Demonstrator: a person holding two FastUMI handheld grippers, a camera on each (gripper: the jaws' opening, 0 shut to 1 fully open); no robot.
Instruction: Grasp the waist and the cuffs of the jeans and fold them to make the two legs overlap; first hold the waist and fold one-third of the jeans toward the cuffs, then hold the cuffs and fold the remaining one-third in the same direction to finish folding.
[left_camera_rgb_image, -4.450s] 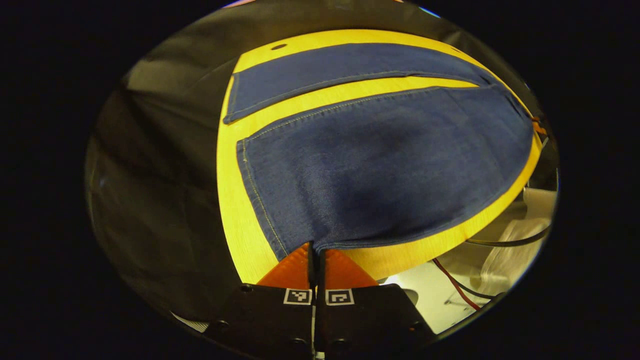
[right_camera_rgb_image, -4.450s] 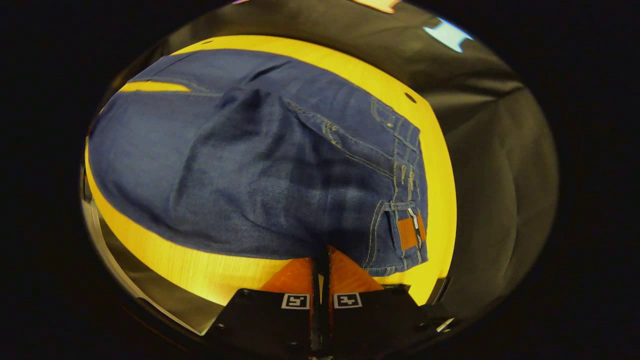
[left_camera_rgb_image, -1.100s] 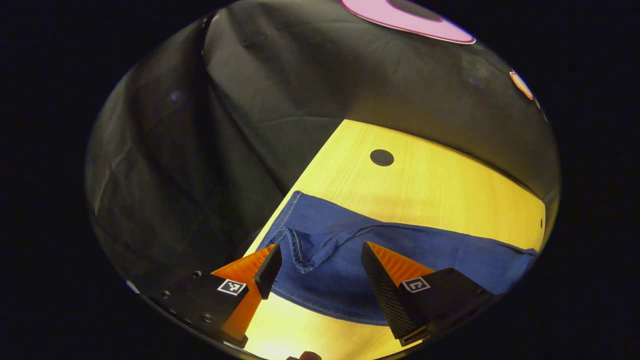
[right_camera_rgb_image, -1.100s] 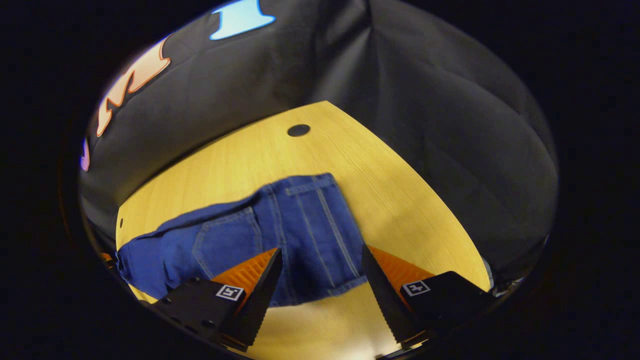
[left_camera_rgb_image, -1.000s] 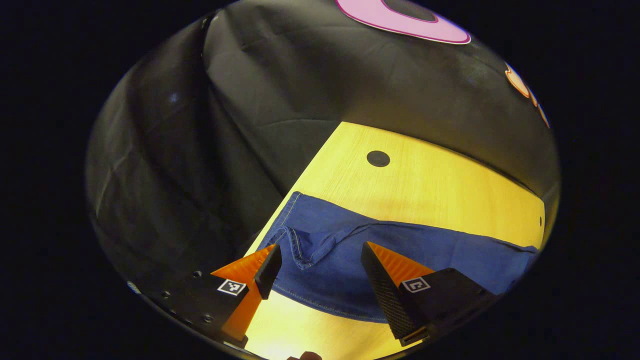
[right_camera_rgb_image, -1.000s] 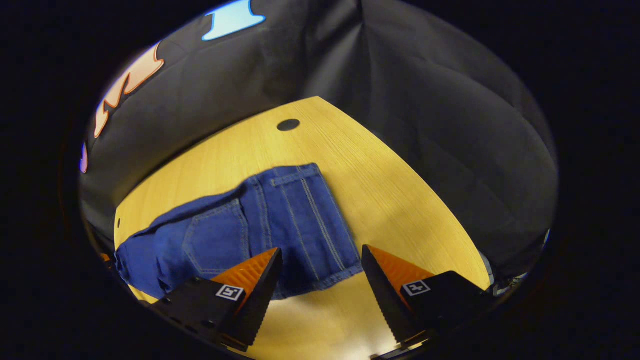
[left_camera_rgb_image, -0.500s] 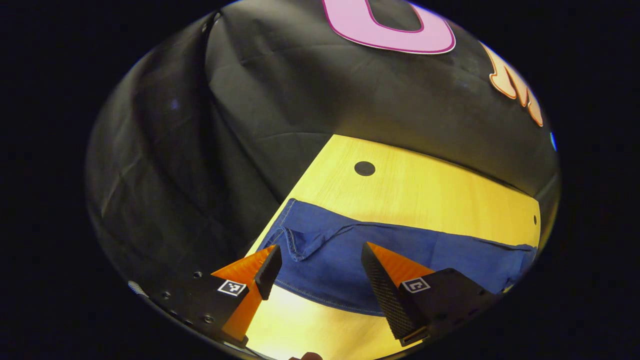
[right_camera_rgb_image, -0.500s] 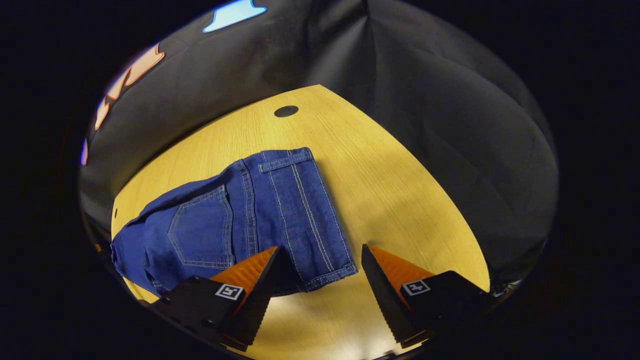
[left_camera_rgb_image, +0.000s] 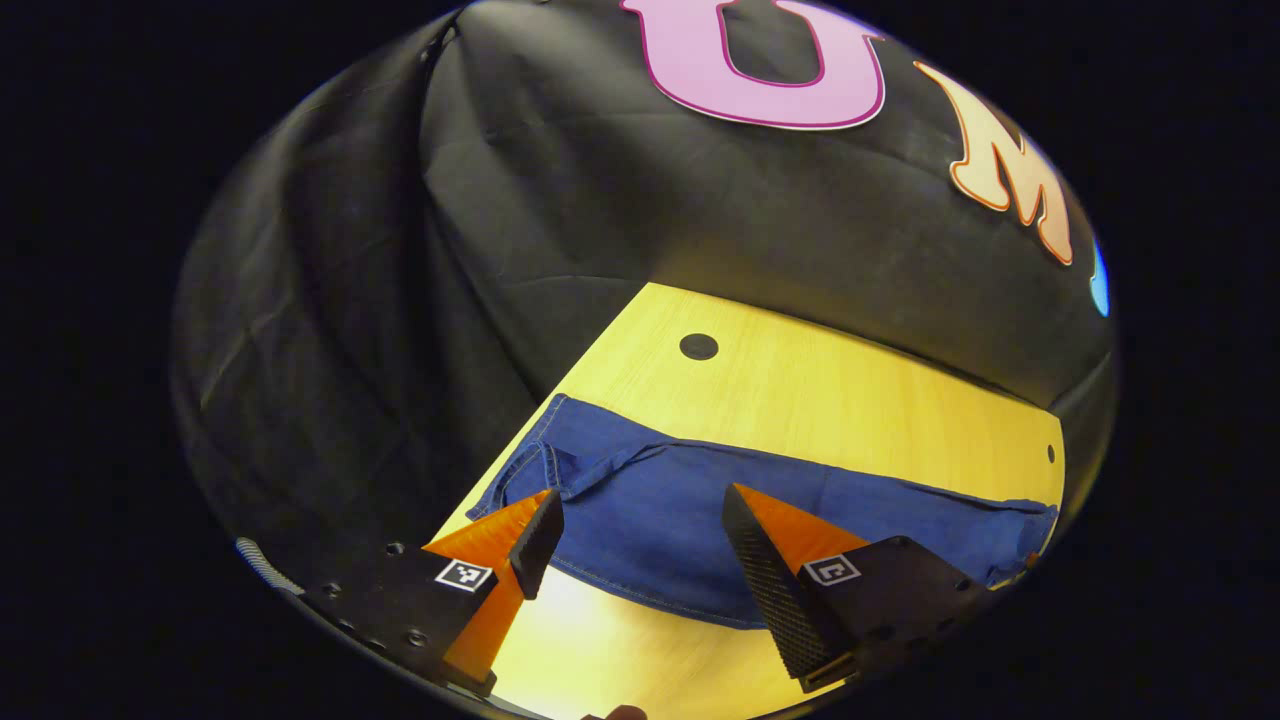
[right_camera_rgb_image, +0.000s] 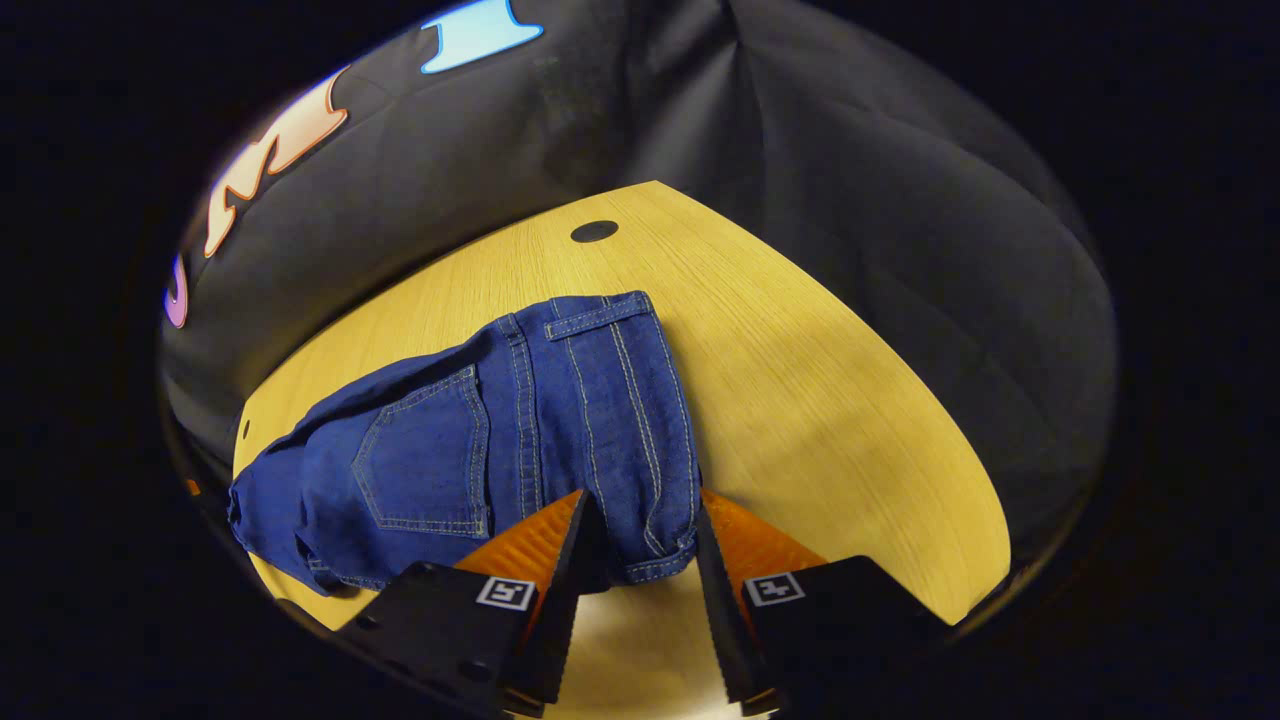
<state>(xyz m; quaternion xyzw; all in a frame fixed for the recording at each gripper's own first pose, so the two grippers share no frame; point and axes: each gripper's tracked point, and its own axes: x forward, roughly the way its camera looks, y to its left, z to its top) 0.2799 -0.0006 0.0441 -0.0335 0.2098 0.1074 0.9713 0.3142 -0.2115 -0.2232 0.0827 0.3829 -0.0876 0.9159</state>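
Observation:
The blue jeans (left_camera_rgb_image: 680, 510) lie on the yellow table (left_camera_rgb_image: 830, 400) with one leg laid over the other. In the left gripper view the cuffs (left_camera_rgb_image: 540, 465) sit at the left end, rumpled. My left gripper (left_camera_rgb_image: 640, 545) hovers open over the near edge of the legs, close to the cuffs, holding nothing. In the right gripper view the waist end of the jeans (right_camera_rgb_image: 610, 420) faces me, back pocket (right_camera_rgb_image: 425, 460) up. My right gripper (right_camera_rgb_image: 640, 560) is open but narrowed, its fingers (right_camera_rgb_image: 565, 560) straddling the near waist corner (right_camera_rgb_image: 655, 560).
Black cloth walls close in on the table's far and side edges. A dark round hole (left_camera_rgb_image: 698, 347) marks the far tabletop, also visible as the hole (right_camera_rgb_image: 594, 231) beyond the waist. Bare wood (right_camera_rgb_image: 820, 400) lies right of the waist.
Both grippers earlier held the jeans' near edge shut and have let go after laying one leg over the other. In the last half second the right fingers narrowed around the waist corner.

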